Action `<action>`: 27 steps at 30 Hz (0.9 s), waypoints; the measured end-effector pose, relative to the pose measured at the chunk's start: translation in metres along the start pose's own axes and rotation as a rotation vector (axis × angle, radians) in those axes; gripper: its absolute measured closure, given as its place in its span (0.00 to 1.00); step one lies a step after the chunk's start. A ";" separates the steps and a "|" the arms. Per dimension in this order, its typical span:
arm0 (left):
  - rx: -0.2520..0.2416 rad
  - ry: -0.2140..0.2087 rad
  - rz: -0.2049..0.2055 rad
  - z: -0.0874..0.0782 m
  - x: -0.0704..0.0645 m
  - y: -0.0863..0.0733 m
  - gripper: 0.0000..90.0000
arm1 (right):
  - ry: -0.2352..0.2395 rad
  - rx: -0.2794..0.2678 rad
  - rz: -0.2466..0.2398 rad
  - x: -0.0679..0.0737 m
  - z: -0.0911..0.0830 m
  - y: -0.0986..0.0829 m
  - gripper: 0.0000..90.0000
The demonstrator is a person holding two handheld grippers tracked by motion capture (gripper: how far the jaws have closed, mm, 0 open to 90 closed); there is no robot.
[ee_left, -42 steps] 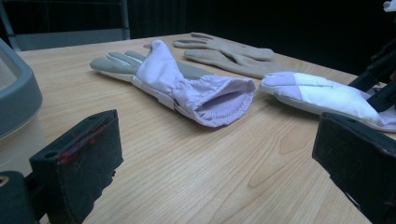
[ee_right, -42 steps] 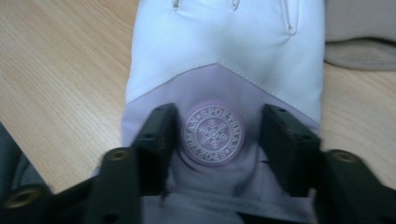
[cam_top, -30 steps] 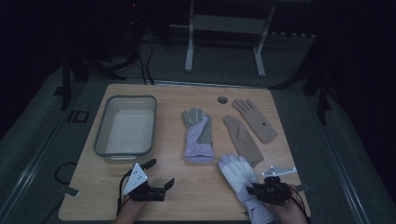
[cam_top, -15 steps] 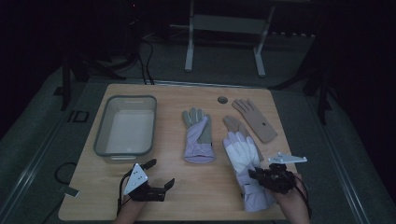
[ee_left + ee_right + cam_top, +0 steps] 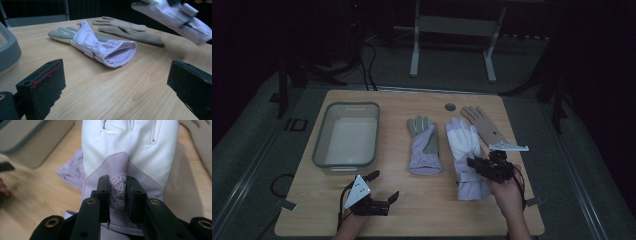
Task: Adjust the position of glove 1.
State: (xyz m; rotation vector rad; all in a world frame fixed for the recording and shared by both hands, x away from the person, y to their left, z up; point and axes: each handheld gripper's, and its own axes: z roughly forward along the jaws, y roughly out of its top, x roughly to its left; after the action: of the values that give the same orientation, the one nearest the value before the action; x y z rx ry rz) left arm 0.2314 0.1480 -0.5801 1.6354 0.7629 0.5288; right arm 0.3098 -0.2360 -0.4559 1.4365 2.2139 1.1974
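- Now the right claw (image 5: 117, 195) pinches the white glove (image 5: 466, 150) at its lilac badge, the glove hanging clear of the table (image 5: 422, 210).
- Beyond it lies a tan glove (image 5: 484, 122); to its left, a lilac glove (image 5: 100, 46) and grey tub (image 5: 346, 134).
- Left claw (image 5: 384, 187) is spread wide, holding nothing.
- Since 1 second ago, the white glove has been carried forward, covering 1 of 2 tan gloves.

White-lilac glove (image 5: 468, 155) pinched at cuff, lifted off table.

The pale wooden surface (image 5: 432, 210) carries a grey rectangular plastic tub (image 5: 346, 136) as its landmark. Just right of the tub lies a lilac glove with a grey-green palm (image 5: 424, 145). Farther right lies a white-and-lilac glove (image 5: 464, 145), then a flat tan glove (image 5: 484, 122) beyond it.
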 end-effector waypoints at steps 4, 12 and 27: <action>0.000 -0.002 0.000 0.000 0.000 0.000 0.02 | 0.010 -0.024 0.026 0.011 0.017 0.014 0.83; -0.001 -0.003 -0.002 0.000 0.000 0.000 0.02 | 0.007 -0.060 0.043 0.037 0.048 0.047 0.83; -0.001 -0.007 -0.004 0.000 0.000 0.000 0.02 | -0.051 -0.048 0.115 0.074 0.111 0.076 0.82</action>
State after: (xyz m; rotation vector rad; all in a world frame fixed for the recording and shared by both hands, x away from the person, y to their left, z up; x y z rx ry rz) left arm 0.2313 0.1485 -0.5802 1.6332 0.7604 0.5202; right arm 0.3882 -0.1045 -0.4537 1.5751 2.0801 1.2270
